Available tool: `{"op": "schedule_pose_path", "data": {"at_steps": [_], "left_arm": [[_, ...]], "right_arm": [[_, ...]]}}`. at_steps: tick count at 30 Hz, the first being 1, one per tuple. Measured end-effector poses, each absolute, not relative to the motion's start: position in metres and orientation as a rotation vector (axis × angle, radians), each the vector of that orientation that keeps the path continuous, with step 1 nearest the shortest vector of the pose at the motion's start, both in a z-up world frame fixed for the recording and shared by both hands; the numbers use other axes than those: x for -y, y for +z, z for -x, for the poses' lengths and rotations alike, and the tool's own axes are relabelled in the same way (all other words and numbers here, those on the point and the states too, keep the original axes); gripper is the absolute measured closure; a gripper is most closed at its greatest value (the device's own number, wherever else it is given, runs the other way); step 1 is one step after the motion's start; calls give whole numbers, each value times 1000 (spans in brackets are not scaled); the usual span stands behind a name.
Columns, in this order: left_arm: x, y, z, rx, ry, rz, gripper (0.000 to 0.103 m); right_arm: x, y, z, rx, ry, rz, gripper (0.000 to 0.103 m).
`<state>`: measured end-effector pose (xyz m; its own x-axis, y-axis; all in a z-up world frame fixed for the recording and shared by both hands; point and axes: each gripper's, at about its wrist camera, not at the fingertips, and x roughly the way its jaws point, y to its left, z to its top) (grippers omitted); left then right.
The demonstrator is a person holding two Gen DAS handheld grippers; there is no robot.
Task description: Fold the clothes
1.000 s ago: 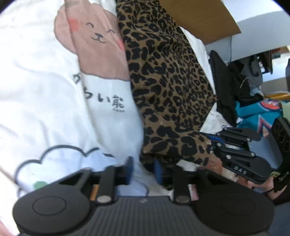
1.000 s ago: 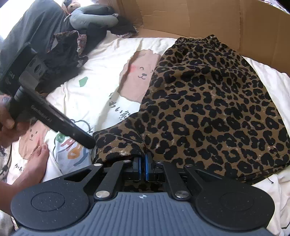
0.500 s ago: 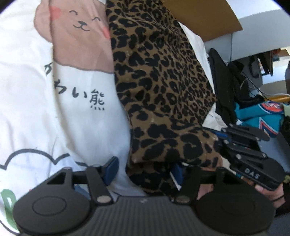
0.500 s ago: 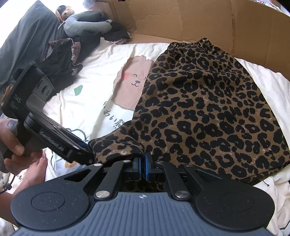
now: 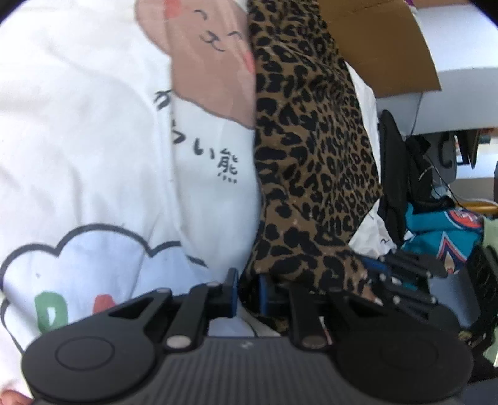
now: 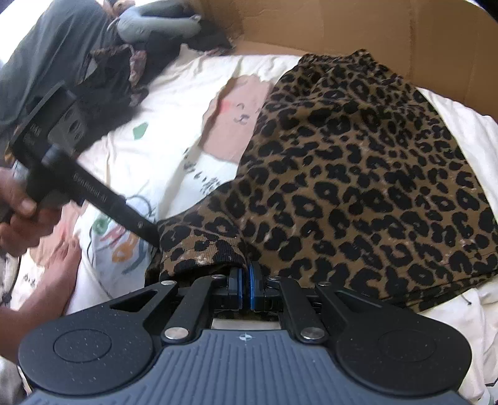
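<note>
A leopard-print garment [image 6: 358,174] lies spread on a white bedsheet with a bear print [image 6: 186,131]. Its near hem is folded up into a thick roll [image 6: 202,240]. My right gripper [image 6: 246,280] is shut on that hem at the bottom centre of its view. My left gripper [image 5: 247,294] has its blue pads closed on the garment's near corner [image 5: 295,249], with cloth pinched between them. In the right wrist view the left gripper's fingers [image 6: 137,222] reach the hem's left end, held by a hand [image 6: 21,212]. The right gripper's black fingers [image 5: 404,274] show beside the cloth in the left wrist view.
A cardboard wall [image 6: 358,28] stands behind the garment. Dark clothes and a grey plush toy [image 6: 149,25] are piled at the back left. A bare foot [image 6: 59,264] rests on the sheet near the left. More clothes, one teal [image 5: 442,230], lie off the bed's right side.
My left gripper was wide open around the garment's corner half a second ago; its fingers have now closed on the cloth. The right gripper has stayed shut on the hem.
</note>
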<state>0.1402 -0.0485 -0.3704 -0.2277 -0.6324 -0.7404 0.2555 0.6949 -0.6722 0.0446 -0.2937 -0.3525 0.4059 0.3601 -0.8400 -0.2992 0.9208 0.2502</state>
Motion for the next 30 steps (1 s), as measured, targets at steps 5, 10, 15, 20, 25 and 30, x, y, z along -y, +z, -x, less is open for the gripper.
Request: {"op": "schedule_pose_path", "data": {"at_steps": [5,10,15,20,25,30], "left_arm": [[45,-376,-146,-1606,-835,409,84],[54,-380,-143,-1610,-840,372,83],[63,-385,-131,-1628,-874,358,82],[64,-386,-123,-1669,-926,342,80],[61,-389,-112,-1699,-955,327,82],[56,-384,-112,-1694,-953,306,87]], "right_arm": [[285,-354,-41,-1089,435,-28,98],[270,-354,-42,-1096,475,-13,71],[262,-352,-45,-1082,485,5,63],[262,-349,-45,-1064,491,11,63],[258,-343,-40,-1023,529,34,63],[253,-338,-35,-982,568,57,63]]}}
